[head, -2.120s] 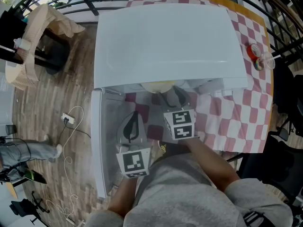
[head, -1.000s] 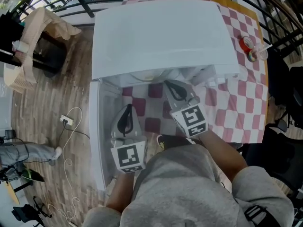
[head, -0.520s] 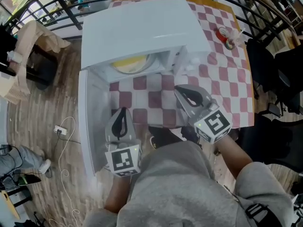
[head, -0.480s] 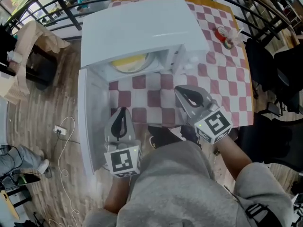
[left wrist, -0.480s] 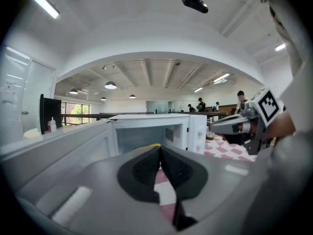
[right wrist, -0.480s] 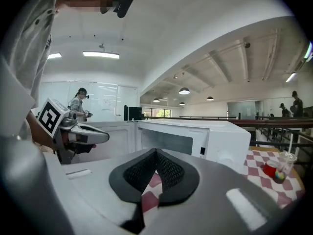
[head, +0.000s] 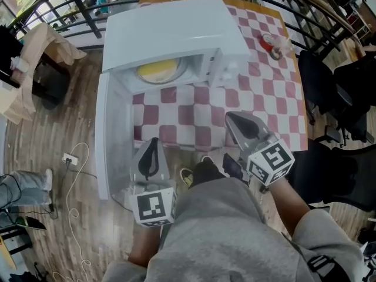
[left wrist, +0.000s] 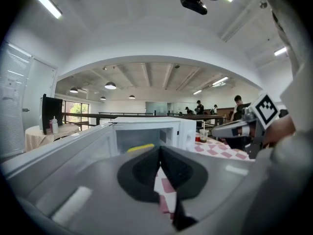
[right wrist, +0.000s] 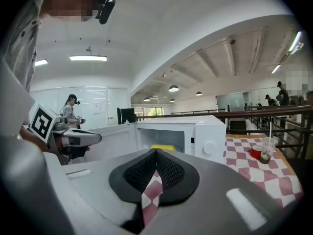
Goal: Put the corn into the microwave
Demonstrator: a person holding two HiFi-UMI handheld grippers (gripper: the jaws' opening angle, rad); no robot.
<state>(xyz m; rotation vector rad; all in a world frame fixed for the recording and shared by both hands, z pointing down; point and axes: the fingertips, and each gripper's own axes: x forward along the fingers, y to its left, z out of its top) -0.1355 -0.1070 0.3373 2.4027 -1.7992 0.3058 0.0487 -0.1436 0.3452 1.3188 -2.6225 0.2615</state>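
Microwave [head: 176,31], boxy white (door open), yellow corn [head: 157,70] inside, checked tablecloth [head: 264,93]

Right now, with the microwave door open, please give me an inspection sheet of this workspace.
Surface: table under a red-and-white checked cloth.
Job's things: white microwave, its door swung open to the left; yellow corn already inside.
Clutter: cup with straw and red container at the table's far right.
Grippers: left hand-held gripper and right hand-held gripper both shut, empty, short of the microwave.
Cables: white cable with power strip on the wooden floor, left of the door.
Surroundings: black chairs on the right, railing behind.
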